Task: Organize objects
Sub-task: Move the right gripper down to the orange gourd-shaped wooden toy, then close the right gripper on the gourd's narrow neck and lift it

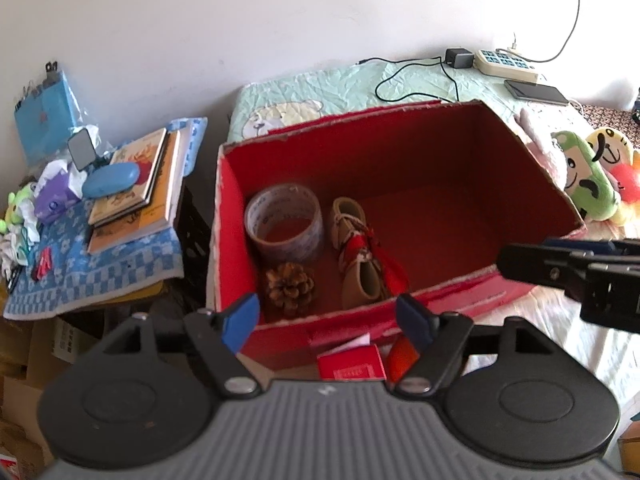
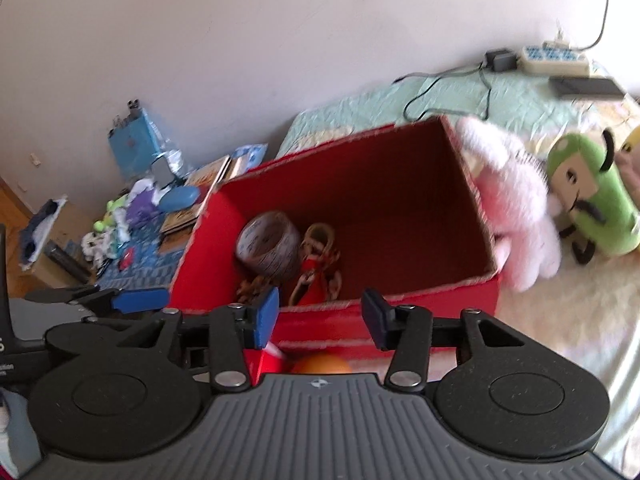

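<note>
While we held both grippers just in front of the red box (image 1: 400,184), three small things sat in its left near corner — a roll of tape (image 1: 284,226), a pine cone (image 1: 290,288) and a little tan shoe (image 1: 356,248) with red cloth on it. The tape touched the shoe, and the pine cone lay just in front of the tape.

We thought the tape was stiff and light, best held across its ring wall. The pine cone looked light but prickly and easy to chip. The shoe looked soft, so its heel seemed the place to pinch.

Our left gripper (image 1: 326,326) was spread wide and held nothing. Our right gripper (image 2: 320,320) was spread too, also with nothing in it.

Most of the box floor to the right was bare, so there was room to set more things down. Its cardboard edges stood tall, so we would need to go up and over them. A small red packet (image 1: 351,366) and something orange (image 2: 322,365) lay just outside the near wall. Soft toys leaned at the right wall — a pink one (image 2: 516,208) touching it and a green one (image 2: 588,204) beside that.
</note>
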